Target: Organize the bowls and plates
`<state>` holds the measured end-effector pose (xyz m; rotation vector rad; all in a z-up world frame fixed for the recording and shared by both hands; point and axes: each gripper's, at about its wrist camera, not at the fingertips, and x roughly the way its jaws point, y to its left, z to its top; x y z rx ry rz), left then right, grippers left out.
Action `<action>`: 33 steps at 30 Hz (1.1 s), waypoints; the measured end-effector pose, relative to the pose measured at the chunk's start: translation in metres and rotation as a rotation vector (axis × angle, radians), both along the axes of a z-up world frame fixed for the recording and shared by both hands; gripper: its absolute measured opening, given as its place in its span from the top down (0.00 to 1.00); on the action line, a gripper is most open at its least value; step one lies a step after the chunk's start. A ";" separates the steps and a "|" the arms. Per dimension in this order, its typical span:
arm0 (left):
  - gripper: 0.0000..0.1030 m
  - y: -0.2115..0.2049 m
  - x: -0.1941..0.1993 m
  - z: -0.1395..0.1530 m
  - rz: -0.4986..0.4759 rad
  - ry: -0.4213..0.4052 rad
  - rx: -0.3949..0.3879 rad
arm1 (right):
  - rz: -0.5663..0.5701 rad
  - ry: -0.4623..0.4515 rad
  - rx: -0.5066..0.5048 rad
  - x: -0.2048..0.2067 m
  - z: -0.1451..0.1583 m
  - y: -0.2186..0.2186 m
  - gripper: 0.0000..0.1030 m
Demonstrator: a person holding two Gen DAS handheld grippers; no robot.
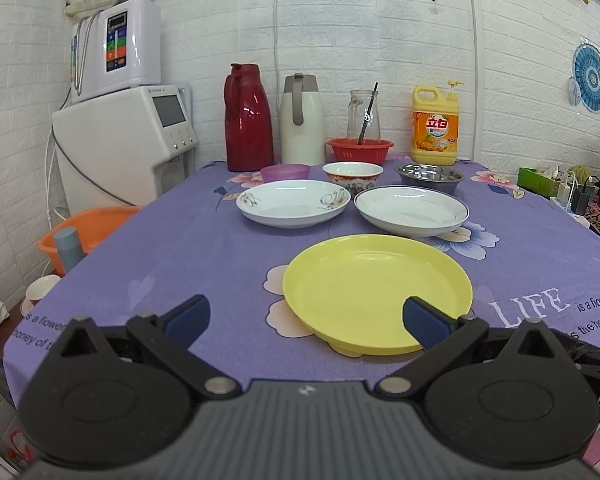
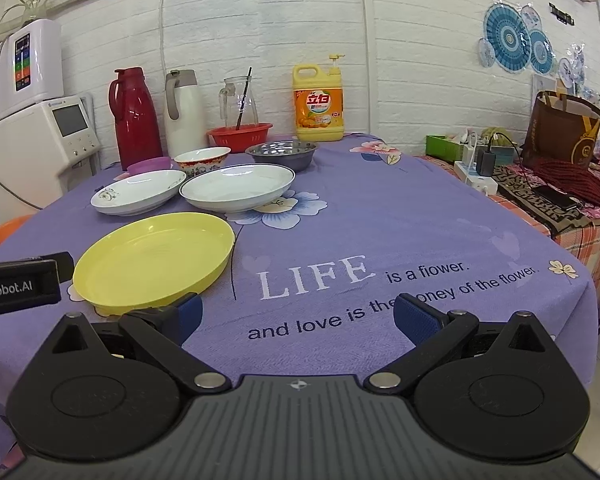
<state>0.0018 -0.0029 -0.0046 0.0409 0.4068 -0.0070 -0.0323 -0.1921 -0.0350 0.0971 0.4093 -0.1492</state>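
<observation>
left gripper spread, empty | right gripper spread, empty | yellow plate on table

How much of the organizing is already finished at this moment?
Nothing looks done: the yellow plate, two white plates and three bowls lie separate, unstacked. In hand: nothing; left gripper and right gripper are open. All stacking remains.

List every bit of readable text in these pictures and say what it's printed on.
"LIFE is a flower. and love is the honey of the flower." – purple tablecloth
"enRobot.AI", cut off at the frame edge – left gripper
"立白" – yellow detergent bottle; its smaller print is unreadable.
White appliance labels: too blurred.
</observation>
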 end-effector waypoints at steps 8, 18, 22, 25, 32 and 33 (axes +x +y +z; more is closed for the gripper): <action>0.01 0.001 0.000 0.000 -0.004 0.000 0.000 | 0.007 0.002 -0.008 0.000 0.002 0.001 0.00; 0.01 0.001 0.000 0.003 -0.005 -0.003 0.002 | 0.012 0.003 -0.014 0.000 0.004 0.003 0.00; 0.01 0.001 0.000 0.004 -0.005 -0.003 0.002 | 0.017 0.002 -0.019 0.000 0.004 0.004 0.00; 0.01 0.001 -0.002 0.005 -0.010 -0.004 -0.002 | 0.018 0.003 -0.020 0.000 0.004 0.004 0.00; 0.01 0.001 -0.002 0.005 -0.011 -0.005 0.003 | 0.024 0.005 -0.022 0.000 0.003 0.005 0.00; 0.01 0.001 -0.002 0.005 -0.010 -0.005 0.003 | 0.025 0.005 -0.022 0.000 0.003 0.005 0.00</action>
